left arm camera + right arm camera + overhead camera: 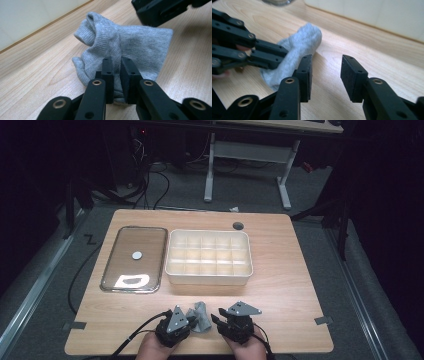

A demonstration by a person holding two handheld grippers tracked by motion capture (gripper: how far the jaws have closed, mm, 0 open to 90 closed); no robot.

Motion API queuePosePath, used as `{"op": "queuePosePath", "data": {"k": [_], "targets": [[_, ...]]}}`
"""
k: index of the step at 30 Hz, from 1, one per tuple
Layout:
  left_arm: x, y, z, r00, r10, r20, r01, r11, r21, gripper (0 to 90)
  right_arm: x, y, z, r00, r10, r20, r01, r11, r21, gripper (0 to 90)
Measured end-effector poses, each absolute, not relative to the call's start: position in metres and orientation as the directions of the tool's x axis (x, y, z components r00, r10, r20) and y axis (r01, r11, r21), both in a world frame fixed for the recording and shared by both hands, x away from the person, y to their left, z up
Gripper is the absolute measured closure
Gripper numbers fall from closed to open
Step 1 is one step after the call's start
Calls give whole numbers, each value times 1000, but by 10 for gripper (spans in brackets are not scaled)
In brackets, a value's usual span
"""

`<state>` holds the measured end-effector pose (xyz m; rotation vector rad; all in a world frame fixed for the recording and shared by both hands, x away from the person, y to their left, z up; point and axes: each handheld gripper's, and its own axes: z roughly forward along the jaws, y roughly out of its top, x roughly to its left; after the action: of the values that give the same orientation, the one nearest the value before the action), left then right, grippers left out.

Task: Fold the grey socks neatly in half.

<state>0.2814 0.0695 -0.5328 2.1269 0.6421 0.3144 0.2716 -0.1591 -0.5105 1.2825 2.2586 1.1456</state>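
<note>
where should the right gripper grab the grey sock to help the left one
Take the free flat edge of the grey sock, opposite the corner the left gripper already pinches. That edge lies thin and flat on the table, so the open right gripper would probably do best coming in low from its own side. The bunched, rolled end looks too bulky for a clean pinch.

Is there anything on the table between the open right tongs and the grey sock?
Nothing visible. The right tongs stand open over bare table, and the grey sock lies just beside them. The left tongs are shut on the sock's other end, not in the gap between.
</note>
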Motion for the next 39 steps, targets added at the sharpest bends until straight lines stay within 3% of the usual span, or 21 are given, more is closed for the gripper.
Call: {"op": "queuePosePath", "data": {"k": [1,6,9,24,28,32,35,39], "targets": [[281,70,-533,835,550,-7,330,-491,806,815,272,-158,-512,-548,830,108,588,290,755,651],[281,69,-533,835,550,-3,328,-493,806,814,272,-150,-519,-544,831,116,618,303,725,847],[281,69,-533,835,550,-1,326,-494,806,815,272,-145,-522,-556,823,119,619,315,719,884],[279,68,-532,834,551,19,314,-501,806,806,270,-121,-511,-633,770,80,543,367,755,900],[278,70,-532,834,551,3,316,-483,817,736,272,-130,-511,-614,783,97,554,340,760,900],[280,83,-520,828,556,-72,347,-409,844,661,272,-134,-513,-603,792,99,562,334,757,899],[279,93,-513,818,572,-58,332,-388,860,680,271,-137,-513,-594,797,110,570,321,756,895],[289,112,-518,767,640,-36,406,-442,800,787,271,-139,-512,-599,793,109,563,321,761,889]]}}
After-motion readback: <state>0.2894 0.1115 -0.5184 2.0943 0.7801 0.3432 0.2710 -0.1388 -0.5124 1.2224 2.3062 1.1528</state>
